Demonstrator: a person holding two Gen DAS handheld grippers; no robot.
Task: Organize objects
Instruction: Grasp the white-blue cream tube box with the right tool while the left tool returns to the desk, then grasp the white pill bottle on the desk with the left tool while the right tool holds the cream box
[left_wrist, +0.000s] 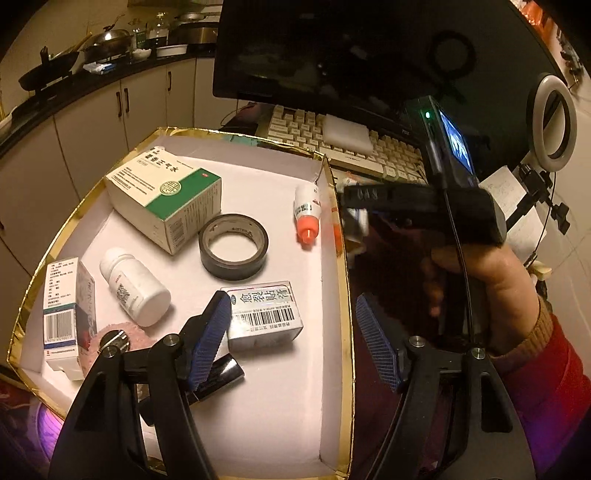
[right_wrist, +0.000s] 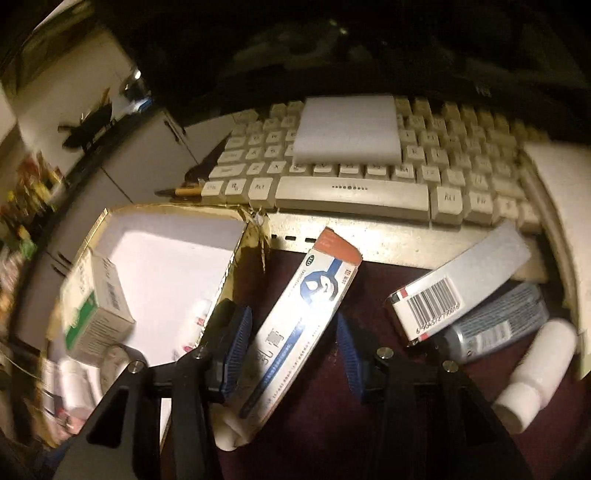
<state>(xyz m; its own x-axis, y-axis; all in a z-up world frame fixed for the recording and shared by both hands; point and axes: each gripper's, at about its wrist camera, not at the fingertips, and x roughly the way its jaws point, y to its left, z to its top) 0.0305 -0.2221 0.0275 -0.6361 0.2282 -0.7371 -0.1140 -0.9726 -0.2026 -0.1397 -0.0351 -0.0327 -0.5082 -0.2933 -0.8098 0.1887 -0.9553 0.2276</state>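
Note:
A gold-rimmed white tray (left_wrist: 334, 258) holds a green and white medicine box (left_wrist: 162, 195), a black tape roll (left_wrist: 233, 245), a white pill bottle (left_wrist: 135, 286), an orange-capped small bottle (left_wrist: 307, 212), a silver barcode box (left_wrist: 264, 314) and a blue and white box (left_wrist: 62, 314). My left gripper (left_wrist: 295, 343) hangs open over the tray's right side, holding nothing. Outside the tray, a long white and blue ointment box (right_wrist: 306, 306) lies between the jaws of my right gripper (right_wrist: 290, 332). The left pad is at its edge; the right pad stands apart from it.
Right of the ointment box lie a silver barcode box (right_wrist: 454, 288), a grey tube (right_wrist: 495, 328) and a white bottle (right_wrist: 535, 373). A beige keyboard (right_wrist: 369, 192) with a white foam block (right_wrist: 347, 129) on it sits behind. A monitor (left_wrist: 332, 48) and a ring light (left_wrist: 554, 122) stand at the back.

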